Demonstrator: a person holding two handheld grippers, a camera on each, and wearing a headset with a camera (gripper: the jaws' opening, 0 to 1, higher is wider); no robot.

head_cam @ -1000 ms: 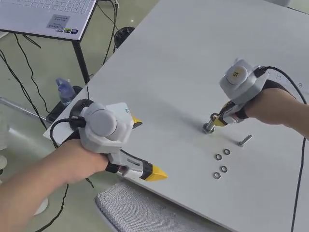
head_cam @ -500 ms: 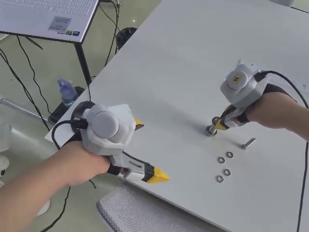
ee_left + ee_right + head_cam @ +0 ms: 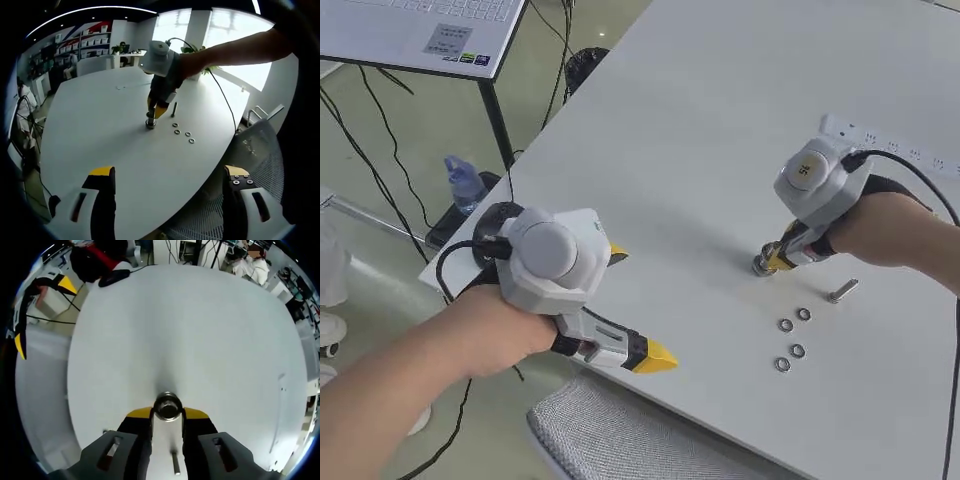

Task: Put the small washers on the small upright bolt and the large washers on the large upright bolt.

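Observation:
My right gripper (image 3: pixel 772 262) is shut on the large bolt (image 3: pixel 761 266), which leans with its wide end on the white table (image 3: pixel 700 150). In the right gripper view the large bolt (image 3: pixel 167 406) sits end-on between the yellow fingertips (image 3: pixel 139 413). The small bolt (image 3: pixel 842 291) lies flat just right of it. Several small washers (image 3: pixel 791 338) lie in a cluster nearer the table's front. My left gripper (image 3: pixel 638 304) stands open and holds nothing, over the front left of the table. From the left gripper (image 3: pixel 167 172), the large bolt (image 3: pixel 150 122) and washers (image 3: pixel 183 133) lie ahead.
A grey mesh chair back (image 3: pixel 610 435) sits below the table's near edge. A white power strip (image 3: pixel 890 152) lies at the far right. Left of the table are a laptop (image 3: pixel 420 30) on a stand, a water bottle (image 3: pixel 463 183) and cables on the floor.

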